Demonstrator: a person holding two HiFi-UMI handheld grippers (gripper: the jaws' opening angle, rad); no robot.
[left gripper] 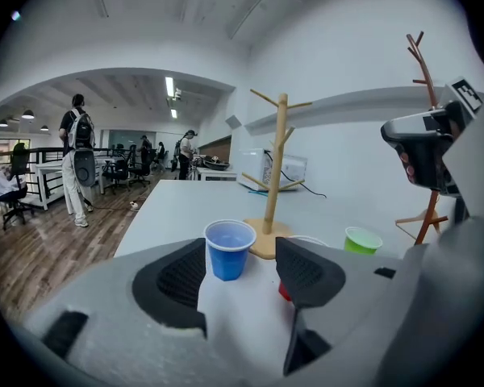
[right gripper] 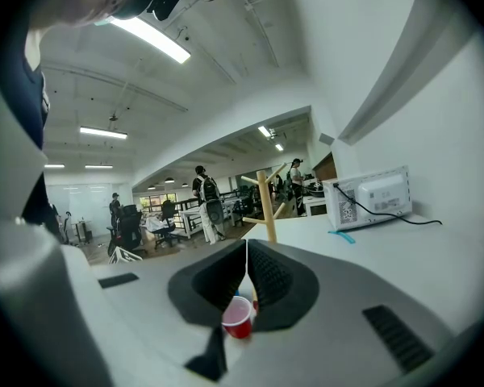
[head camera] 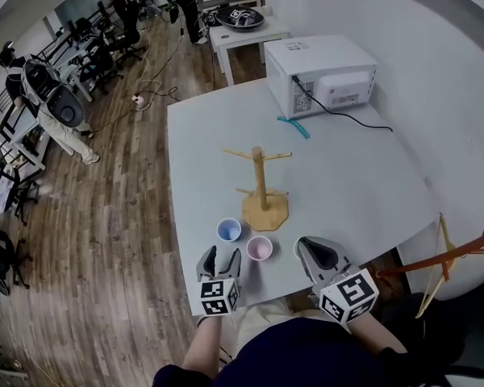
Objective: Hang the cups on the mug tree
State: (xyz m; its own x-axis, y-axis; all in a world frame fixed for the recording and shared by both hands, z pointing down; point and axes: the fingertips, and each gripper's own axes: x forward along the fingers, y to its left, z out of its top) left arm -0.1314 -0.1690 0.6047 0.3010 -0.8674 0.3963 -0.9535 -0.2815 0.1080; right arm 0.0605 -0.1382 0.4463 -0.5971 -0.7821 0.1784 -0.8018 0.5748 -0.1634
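The left tongs (left gripper: 240,268) are spread apart and hold nothing. A blue cup (left gripper: 229,248) stands upright on the table (head camera: 347,176) just ahead of the tips, lined up with the gap, and neither pad touches it. The right tongs (right gripper: 247,248) are pressed together and empty.

A red cup (head camera: 259,248) stands upright between the two pairs of tongs and a little ahead of them. A green cup (left gripper: 363,239) stands further right, close beside the right tongs. Beyond the cups, near the middle of the table, is the wooden mug tree (head camera: 262,188) on its flat base. Every peg that shows is bare.

The task looks barely begun: all three cups sit on the table and none has been hung. The blue cup appears to be the first one in line for a grasp. The cups seem to have no handles, so each would likely need to be tipped over a peg.

Both pairs of tongs are held low at the near edge of the table, close to the person's body. They point away from the person toward the tree and tilt slightly downward, with the marker cubes facing up. A white microwave (head camera: 323,75) sits at the far end of the table.
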